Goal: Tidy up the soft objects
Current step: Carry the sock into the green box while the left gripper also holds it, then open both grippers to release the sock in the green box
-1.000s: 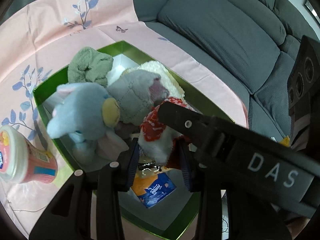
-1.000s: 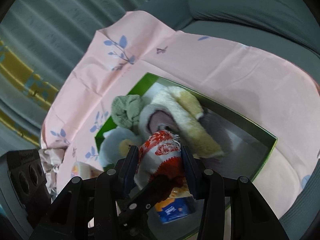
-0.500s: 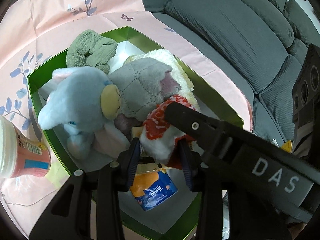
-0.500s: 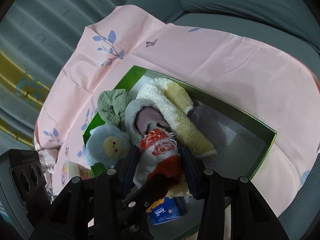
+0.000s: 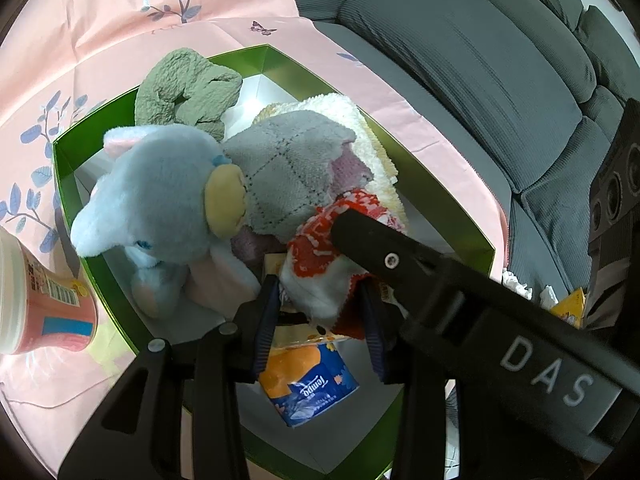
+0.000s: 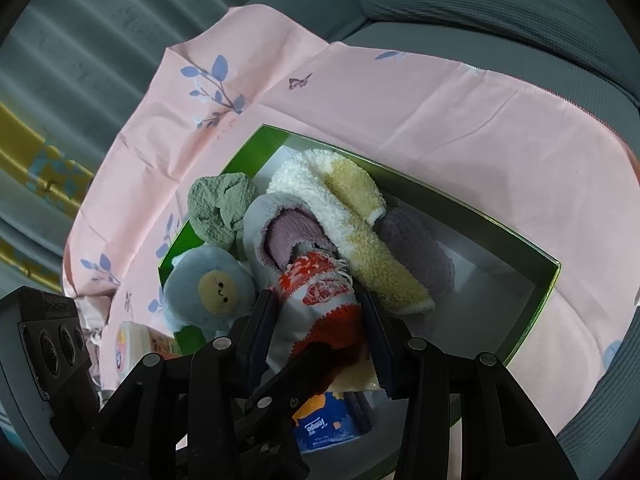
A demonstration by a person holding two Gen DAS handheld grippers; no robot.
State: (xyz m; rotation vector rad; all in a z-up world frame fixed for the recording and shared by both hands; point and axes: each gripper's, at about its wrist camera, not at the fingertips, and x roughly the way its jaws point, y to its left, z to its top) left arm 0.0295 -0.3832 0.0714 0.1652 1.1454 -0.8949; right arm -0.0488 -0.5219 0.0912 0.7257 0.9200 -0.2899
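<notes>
A red-and-white knitted cloth [image 5: 320, 256] [image 6: 320, 300] hangs over the open green box [image 5: 68, 152] [image 6: 548, 280]. My left gripper [image 5: 320, 314] is shut on its lower end. My right gripper [image 6: 318, 334] is shut on the same cloth, and one of its fingers crosses the left wrist view as a black bar. In the box lie a blue plush toy [image 5: 160, 200] [image 6: 212, 284], a green cloth [image 5: 188, 88] [image 6: 220, 208], a grey quilted cloth [image 5: 288, 168], a white-and-yellow fluffy towel [image 6: 352, 216] and a purple cloth [image 6: 416, 248].
A blue-and-orange tissue pack [image 5: 312, 384] [image 6: 324, 428] lies in the box's near end under the grippers. A pink cup [image 5: 36, 300] [image 6: 136, 340] stands outside the box's left wall. The box rests on a pink flowered sheet [image 6: 440, 120] spread over a grey sofa [image 5: 460, 60].
The left wrist view has tilted a little, so the cup has slid to the left edge. Both grippers keep the same hold on the red-and-white cloth.
</notes>
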